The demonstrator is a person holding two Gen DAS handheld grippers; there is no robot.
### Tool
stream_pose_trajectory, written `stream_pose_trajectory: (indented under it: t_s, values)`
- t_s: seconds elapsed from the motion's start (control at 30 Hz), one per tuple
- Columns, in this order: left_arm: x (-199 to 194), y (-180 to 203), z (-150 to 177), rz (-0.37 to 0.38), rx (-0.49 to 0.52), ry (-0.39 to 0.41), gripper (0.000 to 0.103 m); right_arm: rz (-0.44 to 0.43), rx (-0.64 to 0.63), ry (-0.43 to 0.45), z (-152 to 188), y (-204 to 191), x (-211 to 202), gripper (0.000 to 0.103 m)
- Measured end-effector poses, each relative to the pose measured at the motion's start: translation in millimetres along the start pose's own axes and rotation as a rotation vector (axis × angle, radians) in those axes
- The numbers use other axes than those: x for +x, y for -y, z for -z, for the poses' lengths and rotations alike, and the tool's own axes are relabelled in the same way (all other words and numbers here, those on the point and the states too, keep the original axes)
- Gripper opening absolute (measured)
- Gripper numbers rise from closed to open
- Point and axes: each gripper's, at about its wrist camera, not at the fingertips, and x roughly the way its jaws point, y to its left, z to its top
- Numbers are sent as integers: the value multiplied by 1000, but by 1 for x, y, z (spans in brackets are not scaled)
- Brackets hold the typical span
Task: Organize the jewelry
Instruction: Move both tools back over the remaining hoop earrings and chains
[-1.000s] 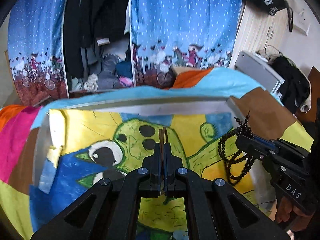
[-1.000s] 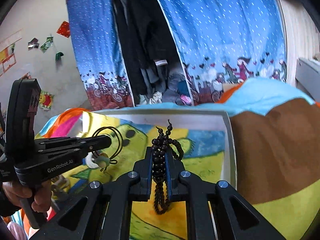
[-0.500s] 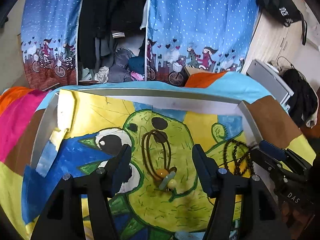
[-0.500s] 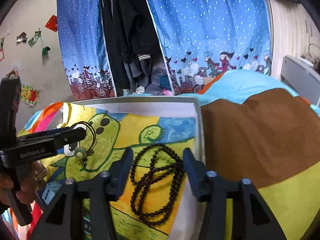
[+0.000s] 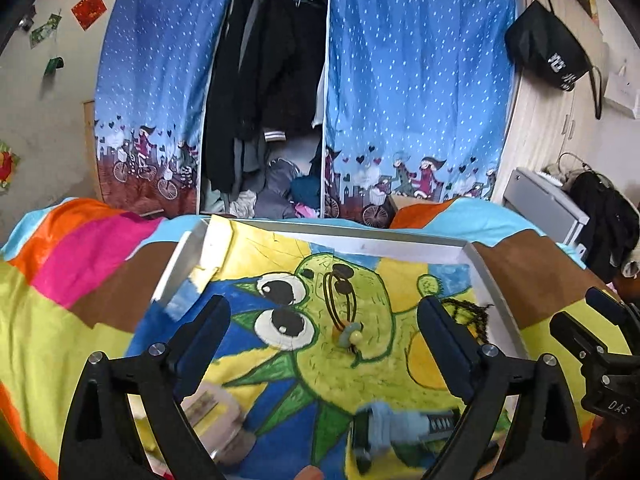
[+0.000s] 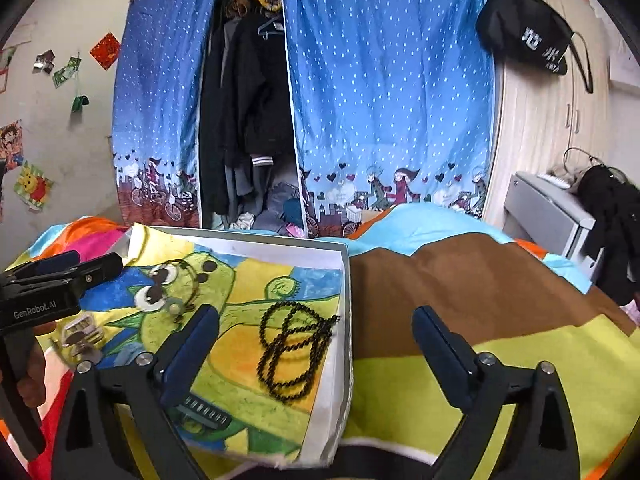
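Bed (image 6: pixel 480 280) carries the white tray (image 6: pixel 338 360). Both grippers, left (image 5: pixel 324 344) and right (image 6: pixel 316 348), now have fingers wide and empty, having just released. Beads (image 6: pixel 294 350) lie far-right in tray, cord necklace (image 5: pixel 344 312) centre: both placed.

Matt white card tray (image 6: pixel 343 280) lined with crayon-textured drawn paper (image 6: pixel 256 280); glossy dark bead necklace (image 6: pixel 294 344) lies on it. Soft matt cloth bedspread (image 6: pixel 460 280) beneath. Matt black plastic gripper fingers (image 6: pixel 188 356), bright metal screws.
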Motion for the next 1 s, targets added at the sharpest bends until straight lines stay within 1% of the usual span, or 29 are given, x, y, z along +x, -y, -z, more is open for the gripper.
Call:
stream_pose_trajectory:
  t_s: [0.23,0.43,0.67,0.83,1.0]
  values:
    - [-56,-5,15,16,-4,27,94,-9,-46,5,20,-23,-50,103]
    - [-106,-14,33,34,-24,47,95,-2,-82,18,38,-42,-90,103]
    - [-159,-26,59,33,-34,65,95,-9,-97,28,55,-62,-130,103]
    - [-189,-31,79,34,-19,73,95,-20,-133,41,64,-82,-155,103]
    - [-212,-32,103,34,25,85,95,-34,-165,48,73,-102,-176,103]
